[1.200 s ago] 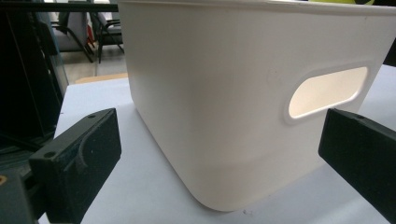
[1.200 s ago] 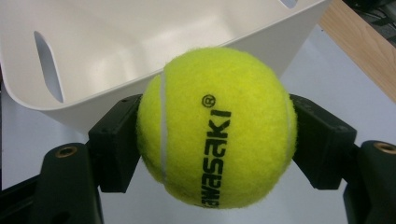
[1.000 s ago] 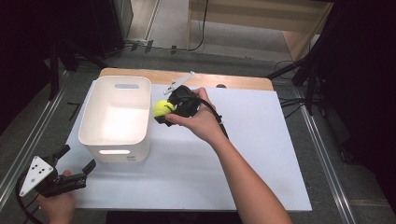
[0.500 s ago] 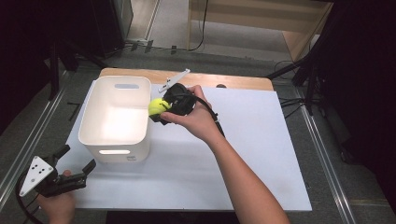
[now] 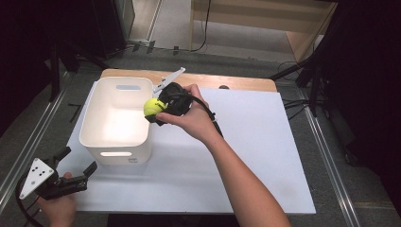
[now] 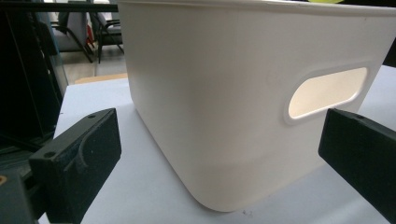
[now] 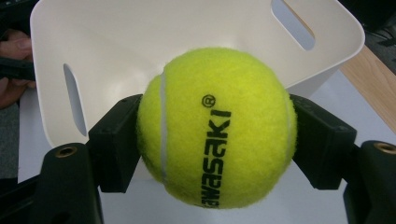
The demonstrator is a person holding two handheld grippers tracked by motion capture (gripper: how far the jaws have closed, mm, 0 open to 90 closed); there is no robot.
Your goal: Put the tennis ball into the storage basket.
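The right hand-held gripper (image 5: 158,109) holds a yellow tennis ball (image 5: 152,107). Its two black jaws press on the ball from both sides, so it is gripping the ball tight. In the right gripper view the tennis ball (image 7: 217,128) looks big and fuzzy, with black letters printed on it. The ball is up in the air, right at the rim of a white plastic bin (image 5: 92,124), on the bin's right side. It is not inside the bin.

The white bin sits on the worktop (image 5: 265,142), which has a white sheet on top. The bin is open at the top and has a long hole for a handle in its near wall and another in its far wall. In the right gripper view the bin (image 7: 93,42) lies just behind the ball, and its inside looks bare.

The right hand (image 5: 191,120) is wrapped around its gripper, and the bare arm comes in from the bottom of the high view. A black cable hangs from that gripper.

The left hand-held gripper (image 5: 78,164) is low at the near left corner of the worktop, well apart from the ball. Its jaws stand wide open and hold nothing. In the left gripper view the near wall of the bin (image 6: 224,107) is close in front of it, with the handle hole on the right.
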